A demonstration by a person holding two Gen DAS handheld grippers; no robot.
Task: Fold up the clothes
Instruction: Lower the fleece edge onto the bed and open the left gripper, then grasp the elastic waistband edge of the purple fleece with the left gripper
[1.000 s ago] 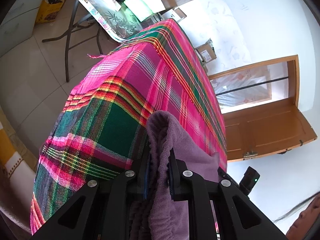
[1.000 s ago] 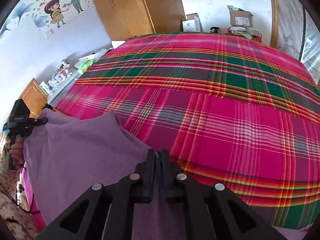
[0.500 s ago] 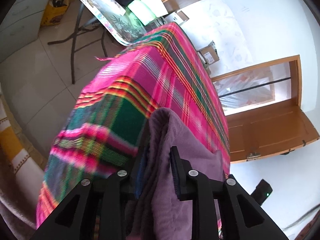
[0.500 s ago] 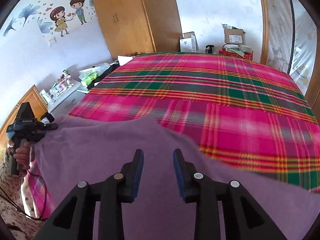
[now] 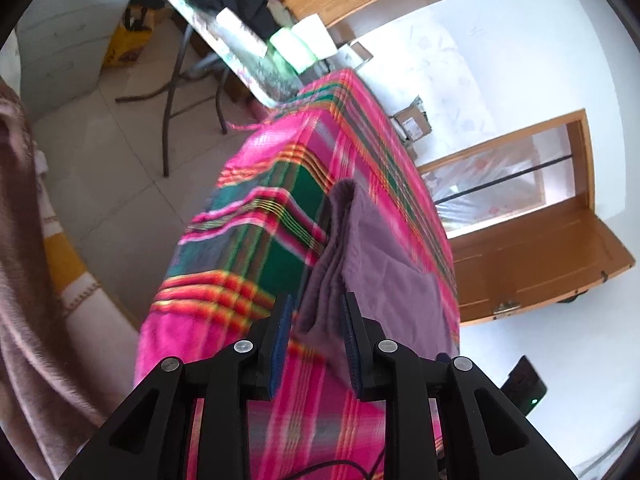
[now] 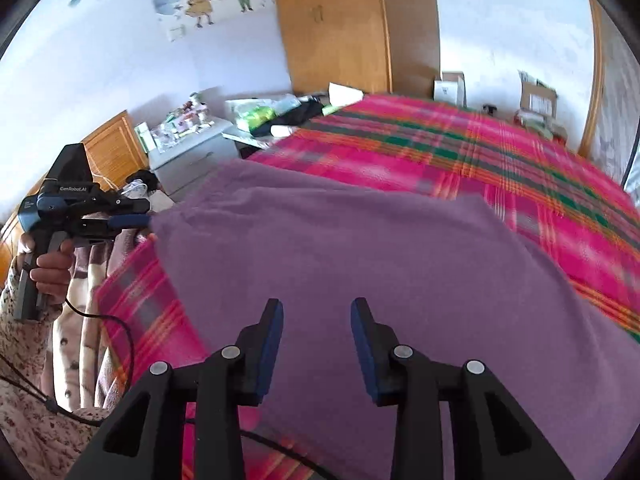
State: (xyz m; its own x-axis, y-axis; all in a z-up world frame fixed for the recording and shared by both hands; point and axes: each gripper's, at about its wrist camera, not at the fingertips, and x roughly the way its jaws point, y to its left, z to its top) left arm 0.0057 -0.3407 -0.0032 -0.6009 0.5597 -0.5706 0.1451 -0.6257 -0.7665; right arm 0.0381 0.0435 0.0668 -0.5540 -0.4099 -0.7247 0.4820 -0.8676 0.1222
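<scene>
A purple garment (image 6: 360,260) lies spread on the pink and green plaid bedcover (image 6: 480,152), near the bed's front corner. My right gripper (image 6: 316,312) hovers over its near part with the jaws opening; nothing sits between them. In the left wrist view the garment's folded edge (image 5: 328,272) reaches in between the jaws of my left gripper (image 5: 316,320). A gap shows beside the left pad, so the jaws stand open. From the right wrist view, the left gripper (image 6: 146,220) sits at the garment's left corner, held by a hand (image 6: 48,268).
A cluttered folding table (image 5: 240,52) stands past the bed's far corner, over tiled floor. A wooden door (image 5: 540,264) is on the right. A wardrobe (image 6: 336,24), a grey nightstand (image 6: 188,156) and cardboard boxes (image 6: 536,96) line the walls. A brown blanket (image 5: 20,280) hangs at left.
Both grippers went from shut on the purple garment to open and drew back. The garment now rests flat on the bedcover.
</scene>
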